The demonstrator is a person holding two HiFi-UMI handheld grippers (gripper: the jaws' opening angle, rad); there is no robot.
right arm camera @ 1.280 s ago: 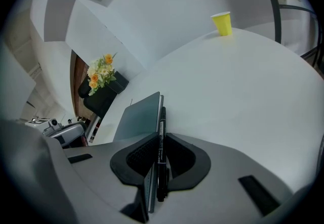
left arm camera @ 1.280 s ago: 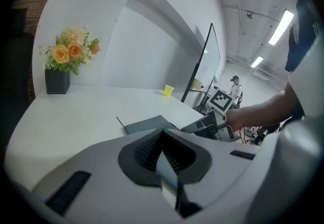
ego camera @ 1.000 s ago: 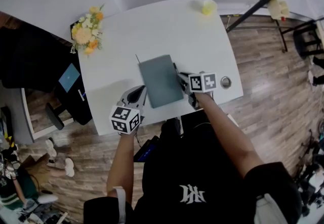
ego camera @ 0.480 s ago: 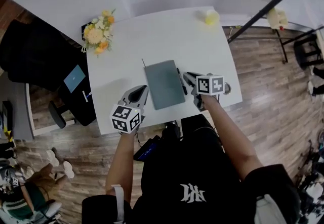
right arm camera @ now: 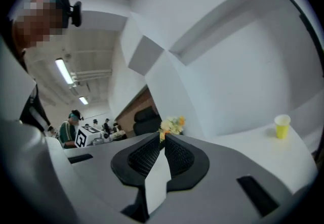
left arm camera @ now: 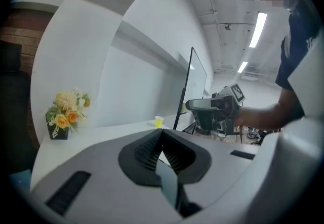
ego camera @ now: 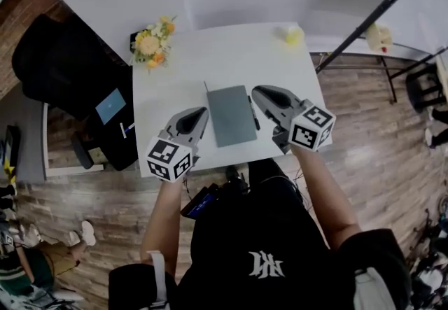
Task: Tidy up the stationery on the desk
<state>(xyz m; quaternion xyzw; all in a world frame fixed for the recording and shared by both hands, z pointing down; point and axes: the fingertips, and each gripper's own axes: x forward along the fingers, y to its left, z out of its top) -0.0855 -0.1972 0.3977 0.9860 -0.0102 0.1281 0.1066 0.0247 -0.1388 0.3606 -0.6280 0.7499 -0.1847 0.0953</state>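
Note:
A grey notebook [ego camera: 231, 116] lies shut in the middle of the white desk [ego camera: 175, 92]. A dark pen [ego camera: 253, 112] rests along its right edge, and a thin dark stick [ego camera: 206, 85] pokes out at its far left corner. My left gripper [ego camera: 202, 113] [left arm camera: 162, 131] hangs above the desk left of the notebook, shut and empty. My right gripper [ego camera: 257, 90] [right arm camera: 163, 135] is lifted above the pen's side of the desk. Its jaws have just been closing; the tips meet with nothing between them.
A bunch of yellow and orange flowers [ego camera: 152, 43] stands at the desk's far left corner. A small yellow cup [ego camera: 294, 34] sits at the far right corner. A black chair [ego camera: 63, 64] is to the left, and a black stand pole [ego camera: 371, 18] crosses at the right.
Both grippers have risen off the desk, the right one farther and with a roll of the wrist. The notebook and pen have stayed where they were.

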